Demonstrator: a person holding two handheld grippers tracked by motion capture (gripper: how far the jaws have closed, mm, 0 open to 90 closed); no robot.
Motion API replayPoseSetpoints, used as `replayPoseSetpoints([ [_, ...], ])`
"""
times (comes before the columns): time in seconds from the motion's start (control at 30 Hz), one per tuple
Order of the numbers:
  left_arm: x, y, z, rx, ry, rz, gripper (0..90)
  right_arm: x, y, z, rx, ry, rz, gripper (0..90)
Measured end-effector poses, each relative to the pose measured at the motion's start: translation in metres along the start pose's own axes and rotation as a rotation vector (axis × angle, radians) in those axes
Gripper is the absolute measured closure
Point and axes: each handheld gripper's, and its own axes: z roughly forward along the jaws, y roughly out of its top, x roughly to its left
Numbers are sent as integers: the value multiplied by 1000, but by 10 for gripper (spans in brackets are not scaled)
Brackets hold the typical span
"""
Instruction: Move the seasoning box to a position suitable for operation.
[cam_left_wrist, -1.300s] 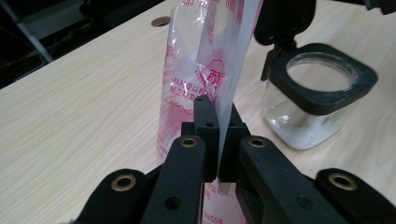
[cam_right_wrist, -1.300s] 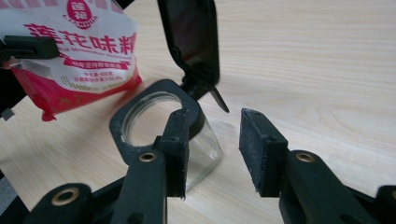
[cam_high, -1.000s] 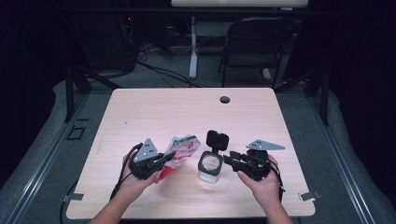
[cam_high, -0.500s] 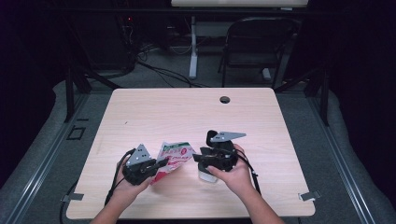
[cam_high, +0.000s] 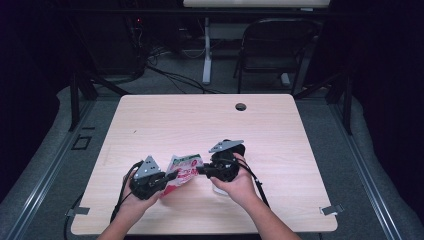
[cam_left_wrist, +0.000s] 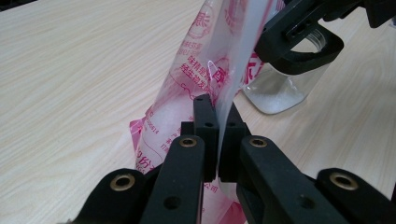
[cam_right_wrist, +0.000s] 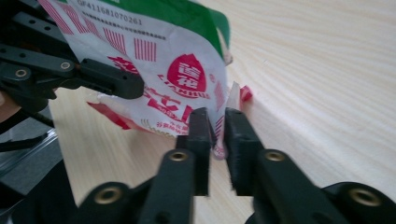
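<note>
Pink-printed plastic packet (cam_high: 183, 169) hangs between both tools near the table's near edge: left gripper (cam_high: 167, 178) clamps its left side, right gripper (cam_high: 200, 170), jaws just closing, pinches its right edge.

The pouch (cam_high: 182, 170) is thin, glossy plastic film, printed red, white and green, translucent at its edge. The jar (cam_left_wrist: 285, 88) is clear and smooth. The desk (cam_high: 200, 125) is matt, pale wood-grain laminate. The jaws are matt black plastic.

one pouch (cam_high: 184, 167), one jar (cam_left_wrist: 285, 88), two grippers (cam_high: 172, 175)
</note>
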Motion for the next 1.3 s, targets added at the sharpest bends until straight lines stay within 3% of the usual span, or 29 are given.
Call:
replayPoseSetpoints([
  [0.2,2,3,0,-9,11,4,897,3,3,1,3,-20,-6,900],
  [0.43,7,8,-6,-51,7,4,896,8,10,-8,-60,-27,4,900],
  [0.9,4,10,2,-59,-3,22,835,29,8,-33,-95,-45,-63,900],
  [1.03,5,7,7,-37,-7,15,790,29,6,-32,-78,-49,-61,900],
  [1.3,13,-5,8,-55,-62,-50,558,26,2,-30,-77,-37,-50,900],
])
